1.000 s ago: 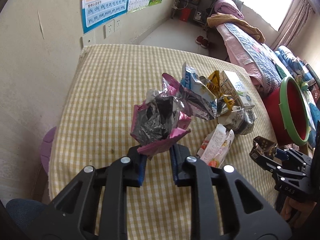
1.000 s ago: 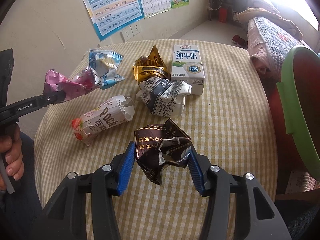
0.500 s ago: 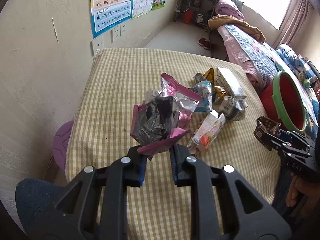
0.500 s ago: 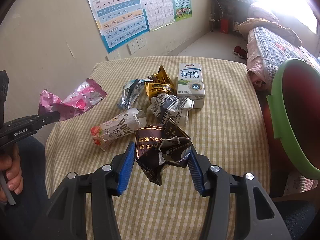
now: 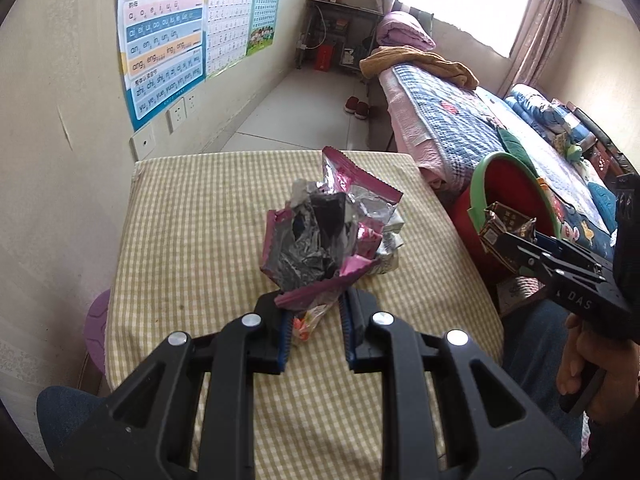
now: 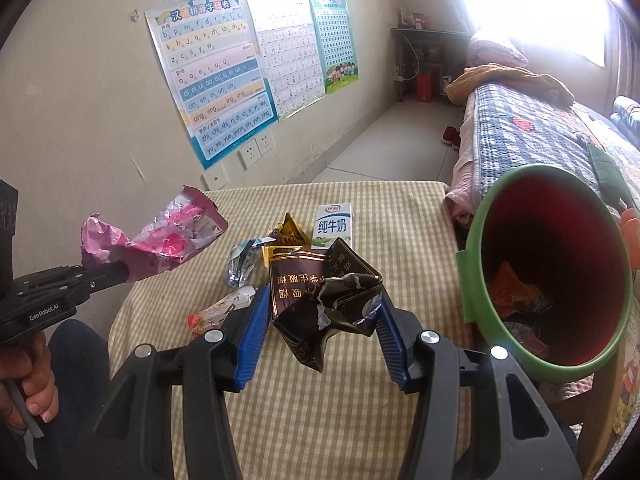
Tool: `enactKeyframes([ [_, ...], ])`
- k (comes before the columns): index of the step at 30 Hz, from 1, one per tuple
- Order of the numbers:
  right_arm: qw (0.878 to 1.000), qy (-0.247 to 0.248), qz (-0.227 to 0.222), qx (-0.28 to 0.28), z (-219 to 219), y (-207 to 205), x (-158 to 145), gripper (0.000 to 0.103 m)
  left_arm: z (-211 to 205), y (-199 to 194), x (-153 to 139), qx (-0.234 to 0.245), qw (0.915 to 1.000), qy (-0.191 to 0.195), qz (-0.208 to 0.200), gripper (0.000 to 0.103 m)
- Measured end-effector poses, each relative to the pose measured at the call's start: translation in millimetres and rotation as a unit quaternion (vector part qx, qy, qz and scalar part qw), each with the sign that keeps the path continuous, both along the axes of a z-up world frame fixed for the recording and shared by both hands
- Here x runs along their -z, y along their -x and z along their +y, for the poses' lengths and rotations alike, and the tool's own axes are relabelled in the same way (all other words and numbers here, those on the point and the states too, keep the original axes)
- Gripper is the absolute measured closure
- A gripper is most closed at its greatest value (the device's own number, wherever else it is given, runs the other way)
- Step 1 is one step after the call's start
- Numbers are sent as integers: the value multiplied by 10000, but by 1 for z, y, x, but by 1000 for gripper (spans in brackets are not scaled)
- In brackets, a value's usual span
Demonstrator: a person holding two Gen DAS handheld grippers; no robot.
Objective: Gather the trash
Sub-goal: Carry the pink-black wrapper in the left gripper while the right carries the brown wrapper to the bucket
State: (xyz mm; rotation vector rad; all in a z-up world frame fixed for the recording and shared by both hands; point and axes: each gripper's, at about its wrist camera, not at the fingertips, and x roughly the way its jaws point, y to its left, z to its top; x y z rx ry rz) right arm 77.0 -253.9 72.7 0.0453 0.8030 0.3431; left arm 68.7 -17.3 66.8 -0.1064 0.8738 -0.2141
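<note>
My left gripper pinches the bottom edge of a crumpled pink foil wrapper, its silver inside gaping toward the camera; it stands up in the centre of the left wrist frame, clear of the table. In the right wrist view the same wrapper hangs at the left edge, above the table's near corner.

My right gripper is clamped on a crushed dark brown cigarette pack, blue pads pressed to both its sides, in the lower middle of that frame. From the left wrist view the pack shows at the right, in front of the bin's rim.

The red bin with a green rim fills the right side of the right wrist frame, mouth tilted toward me, with a few scraps inside.

On the yellow checked table behind the pack lie a white milk carton, a gold wrapper, a silver-blue wrapper and a white snack box at my left pad.

A phonics poster hangs on the wall at upper left.
</note>
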Motion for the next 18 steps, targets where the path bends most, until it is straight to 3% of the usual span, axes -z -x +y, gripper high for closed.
enactKeyframes([
  [18,9931,-3,-208,1155,-128,0,-22,54,-145,-44,-23,1308,9908,272,-213,84],
])
